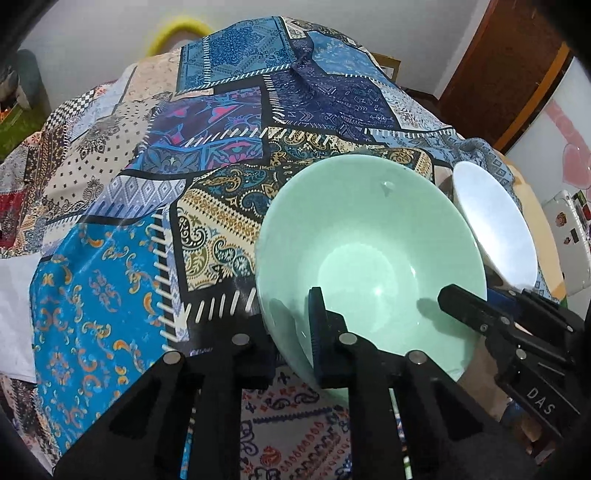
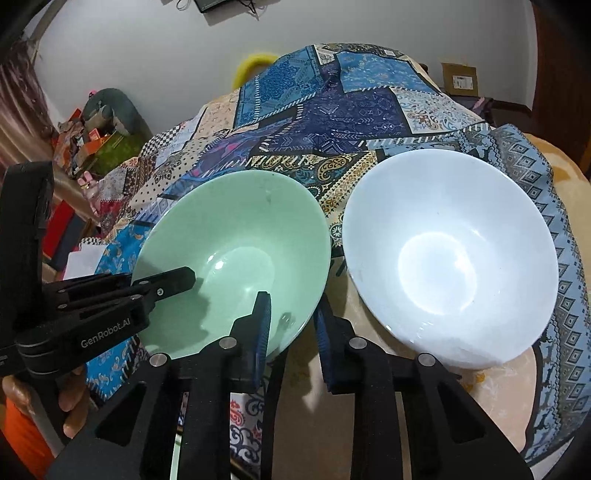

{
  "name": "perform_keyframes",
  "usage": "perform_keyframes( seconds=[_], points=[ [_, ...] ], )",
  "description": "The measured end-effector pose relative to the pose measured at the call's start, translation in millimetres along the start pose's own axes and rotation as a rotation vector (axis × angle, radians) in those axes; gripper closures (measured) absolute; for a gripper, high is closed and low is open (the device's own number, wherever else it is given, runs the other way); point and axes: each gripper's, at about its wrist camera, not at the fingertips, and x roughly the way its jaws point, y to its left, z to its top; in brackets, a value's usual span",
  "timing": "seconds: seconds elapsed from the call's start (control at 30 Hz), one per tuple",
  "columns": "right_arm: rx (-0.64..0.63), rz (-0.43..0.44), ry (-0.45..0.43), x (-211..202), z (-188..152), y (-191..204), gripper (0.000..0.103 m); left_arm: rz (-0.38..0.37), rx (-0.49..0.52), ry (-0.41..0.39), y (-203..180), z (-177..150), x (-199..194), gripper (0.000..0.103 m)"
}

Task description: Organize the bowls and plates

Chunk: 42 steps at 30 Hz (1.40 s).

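Observation:
A mint green bowl [image 1: 373, 254] [image 2: 236, 254] sits tilted on the patterned cloth, with a white bowl [image 2: 450, 254] [image 1: 495, 221] just right of it. My left gripper [image 1: 288, 332] straddles the green bowl's near-left rim, one finger inside and one outside, jaws close on the rim. My right gripper [image 2: 291, 325] straddles the same bowl's near-right rim, one finger inside, one outside between the two bowls. Each gripper shows in the other's view, the right gripper [image 1: 476, 314] and the left gripper [image 2: 162, 284].
The patchwork cloth [image 1: 221, 155] covers a rounded table and falls away at the edges. A bare beige tabletop patch [image 2: 498, 387] lies under the white bowl. A yellow ring [image 1: 181, 29] stands behind the table. A cardboard box [image 2: 460, 79] sits far right.

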Motion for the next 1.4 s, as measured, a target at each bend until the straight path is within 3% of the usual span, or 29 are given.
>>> perform_keyframes(
  seconds=[0.67,1.4],
  points=[
    [-0.072,0.027,-0.118,-74,-9,43,0.084,0.031,-0.022,-0.109,-11,-40,-104,0.086],
    [-0.181,0.109,-0.188,-130,-44,100,0.084,0.087,-0.097,-0.201,-1,-121,-217,0.084]
  ],
)
